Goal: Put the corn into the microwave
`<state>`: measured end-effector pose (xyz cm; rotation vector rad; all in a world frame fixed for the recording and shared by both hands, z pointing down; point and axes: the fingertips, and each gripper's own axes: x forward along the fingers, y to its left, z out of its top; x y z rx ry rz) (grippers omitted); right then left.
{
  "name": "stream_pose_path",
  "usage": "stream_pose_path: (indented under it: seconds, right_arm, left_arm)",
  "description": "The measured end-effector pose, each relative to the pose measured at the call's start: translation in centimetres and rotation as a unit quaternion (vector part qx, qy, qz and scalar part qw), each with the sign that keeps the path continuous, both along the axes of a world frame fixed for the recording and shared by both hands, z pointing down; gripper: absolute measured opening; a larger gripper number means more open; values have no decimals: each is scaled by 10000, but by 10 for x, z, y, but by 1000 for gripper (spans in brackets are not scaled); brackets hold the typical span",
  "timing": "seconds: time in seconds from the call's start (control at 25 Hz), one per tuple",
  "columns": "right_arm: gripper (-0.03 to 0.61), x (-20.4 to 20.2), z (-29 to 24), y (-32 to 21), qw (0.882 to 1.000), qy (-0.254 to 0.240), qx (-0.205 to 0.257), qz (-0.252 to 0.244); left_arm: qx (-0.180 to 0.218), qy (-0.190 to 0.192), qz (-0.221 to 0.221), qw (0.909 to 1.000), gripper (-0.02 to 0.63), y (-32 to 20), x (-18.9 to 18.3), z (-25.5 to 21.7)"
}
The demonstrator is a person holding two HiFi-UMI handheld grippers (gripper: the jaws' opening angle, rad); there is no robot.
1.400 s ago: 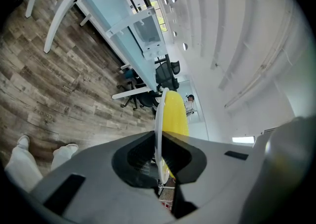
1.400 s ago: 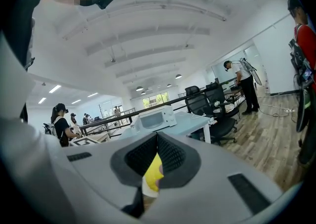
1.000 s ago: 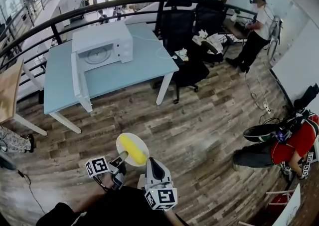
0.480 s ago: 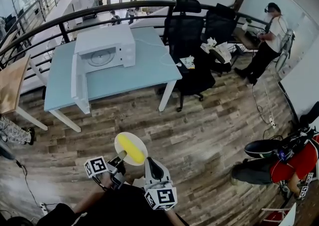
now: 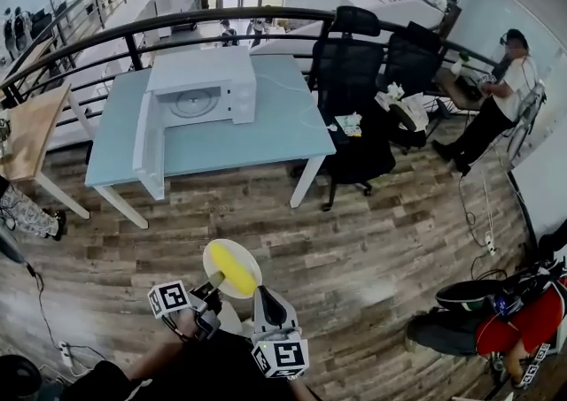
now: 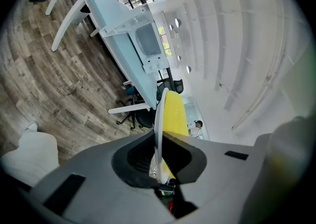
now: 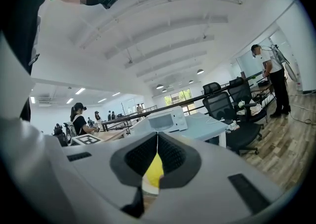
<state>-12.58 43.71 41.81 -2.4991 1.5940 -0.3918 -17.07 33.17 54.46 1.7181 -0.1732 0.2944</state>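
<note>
Left gripper (image 5: 213, 285) clamped on the rim of a white plate (image 5: 220, 254), carried low in front of the person's body with a yellow cob of corn (image 5: 236, 270) lying across it. In the left gripper view the plate stands edge-on between the pads, which press it from both sides. Right gripper (image 5: 264, 291) sits just beside the plate's right edge, pointing the same way and nearly level, its jaws drawn together to a thin line at the tips (a sliver of yellow and white shows through the gap lower down, and whether it touches the plate cannot be told). Both marker cubes sit close to the person's dark sleeves at the bottom of the head view.

Ahead, well apart across a stretch of wooden floor (image 5: 354, 240), a white microwave (image 5: 202, 85) stands on a pale blue table (image 5: 266, 138). Its door (image 5: 149, 147) is swung wide open on the left side. Two black office chairs (image 5: 347, 67) crowd the table's right end, with white clutter beside them, and a black railing (image 5: 266, 14) curves behind. A plain wooden table (image 5: 31, 129) stands off to the left. At far right a person (image 5: 500, 98) in a white top stands by a desk, and red and black bags (image 5: 523, 311) lie on the floor at lower right
</note>
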Motion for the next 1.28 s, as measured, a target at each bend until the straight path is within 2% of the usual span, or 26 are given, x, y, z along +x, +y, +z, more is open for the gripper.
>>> stream_pose_path:
  seconds: [0.28, 0.52, 0.72, 0.92, 1.28]
  right_arm:
    - [11, -6, 2, 1, 9997, -127, -61, -208]
    - [11, 3, 14, -1, 9998, -71, -99, -157]
    - [11, 10, 13, -16, 9989, 74, -262, -382]
    - [11, 25, 23, -29, 9984, -45, -338, -452]
    - [11, 66, 35, -55, 9975, -211, -446, -513]
  left_arm:
    - [25, -66, -60, 10000, 28, 3, -2, 3]
    - [-10, -12, -194, 9998, 28, -4, 1, 8]
    - [-22, 8, -401, 9992, 28, -20, 7, 11]
    - [-91, 73, -661, 9977, 28, -42, 22, 13]
    - [-140, -15, -748, 9971, 28, -66, 59, 24]
